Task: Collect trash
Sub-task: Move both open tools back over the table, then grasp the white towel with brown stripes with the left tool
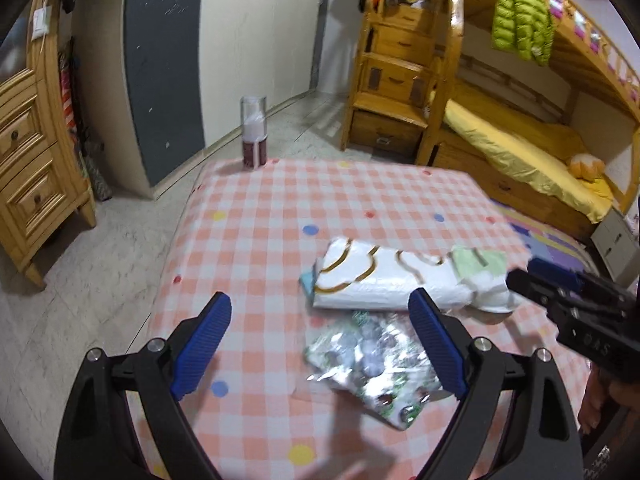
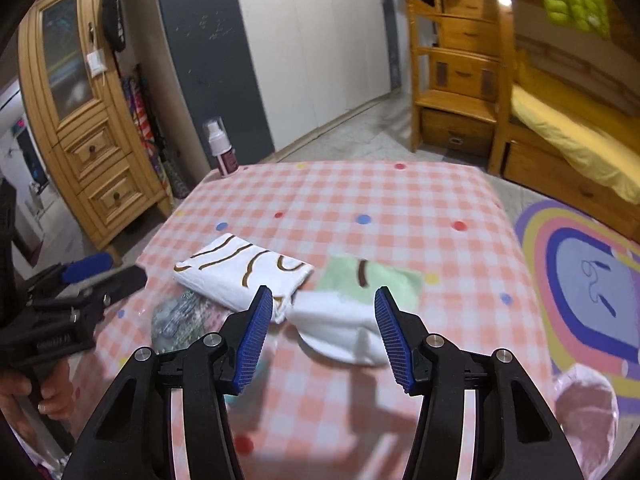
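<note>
Pink-and-white checked cloth [image 2: 400, 208] covers the whole table, its far edge falling away ahead of both tools and its left edge dropping to pale floor. Off to the left of the left gripper [image 1: 320, 312] stands a wooden drawer chest [image 1: 28, 152]; open floor lies between it and the cloth's edge. At the far left corner, well ahead of that gripper, a pump bottle [image 1: 253, 132] stands upright, capped in clear plastic. The left gripper's jaws gape wide with nothing pressed between them; a crinkled silver wrapper [image 1: 368, 364] lies on the cloth just under and between its blue pads. Just beyond the wrapper sits a white packet with brown loops [image 1: 384, 280], touching a torn white-and-green wrapper [image 2: 348, 312] to its right. Over that torn piece hangs the right gripper [image 2: 323, 292], jaws parted at a middling width, gripping nothing. Right of this tool the cloth's edge meets a rainbow rug [image 2: 580, 280], and a pink bag [image 2: 588, 404] shows at the near right corner; its contents can't be made out.
</note>
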`<state>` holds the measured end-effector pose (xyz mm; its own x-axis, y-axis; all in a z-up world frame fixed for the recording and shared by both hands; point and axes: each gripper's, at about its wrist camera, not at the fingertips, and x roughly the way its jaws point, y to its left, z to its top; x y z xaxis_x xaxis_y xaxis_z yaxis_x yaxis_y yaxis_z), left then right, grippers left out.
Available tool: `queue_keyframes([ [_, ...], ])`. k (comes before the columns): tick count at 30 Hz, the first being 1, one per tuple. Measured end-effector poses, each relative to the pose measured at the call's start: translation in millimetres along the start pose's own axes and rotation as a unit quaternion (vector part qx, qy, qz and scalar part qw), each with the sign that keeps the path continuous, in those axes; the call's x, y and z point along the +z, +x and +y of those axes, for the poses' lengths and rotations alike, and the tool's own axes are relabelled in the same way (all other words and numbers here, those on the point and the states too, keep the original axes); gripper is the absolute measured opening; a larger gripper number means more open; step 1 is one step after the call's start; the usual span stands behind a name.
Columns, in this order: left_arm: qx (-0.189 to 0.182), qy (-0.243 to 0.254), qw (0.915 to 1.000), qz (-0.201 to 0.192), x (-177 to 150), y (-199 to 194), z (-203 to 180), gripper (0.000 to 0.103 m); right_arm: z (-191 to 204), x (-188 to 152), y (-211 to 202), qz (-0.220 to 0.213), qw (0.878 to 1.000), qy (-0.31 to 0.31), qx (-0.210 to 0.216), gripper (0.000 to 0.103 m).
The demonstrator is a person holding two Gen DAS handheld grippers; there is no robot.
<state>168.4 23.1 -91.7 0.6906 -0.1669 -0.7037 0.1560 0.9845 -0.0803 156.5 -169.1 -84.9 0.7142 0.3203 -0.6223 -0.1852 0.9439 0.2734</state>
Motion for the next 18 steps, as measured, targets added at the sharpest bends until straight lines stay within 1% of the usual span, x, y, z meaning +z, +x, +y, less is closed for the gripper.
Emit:
queue_keyframes([
  [2,0.017,0.011,0.9998,0.006,-2,3,-2,0.088,2,5,15,0.018,1.0,-0.005,0.004,0.047],
  [3,0.023,0.015,0.9996,0.007,-2,4,-2,0.088,4,6,20,0.023,1.0,-0.005,0.005,0.046],
  [4,0.028,0.02,0.9994,0.009,-2,6,-3,0.088,5,9,26,0.027,1.0,-0.007,0.007,0.043],
  [5,0.03,0.024,0.9992,0.01,-2,7,-5,0.088,7,11,29,0.028,1.0,-0.01,0.008,0.038],
  [6,0.033,0.029,0.9989,0.013,-1,10,-6,0.088,9,13,32,0.027,0.999,-0.014,0.008,0.036],
  [8,0.042,0.045,0.9978,0.023,-1,18,-10,0.088,12,17,38,0.025,0.999,-0.02,0.01,0.024],
  [10,0.047,0.055,0.9966,0.04,1,30,-12,0.087,13,23,46,0.026,0.999,-0.023,0.012,0.019],
  [14,0.052,0.055,0.9957,0.053,4,42,-10,0.087,11,32,63,0.032,0.999,-0.022,-0.002,0.019],
  [18,0.054,0.046,0.9958,0.058,8,50,-7,0.087,6,29,79,0.063,0.998,-0.018,-0.009,0.019],
])
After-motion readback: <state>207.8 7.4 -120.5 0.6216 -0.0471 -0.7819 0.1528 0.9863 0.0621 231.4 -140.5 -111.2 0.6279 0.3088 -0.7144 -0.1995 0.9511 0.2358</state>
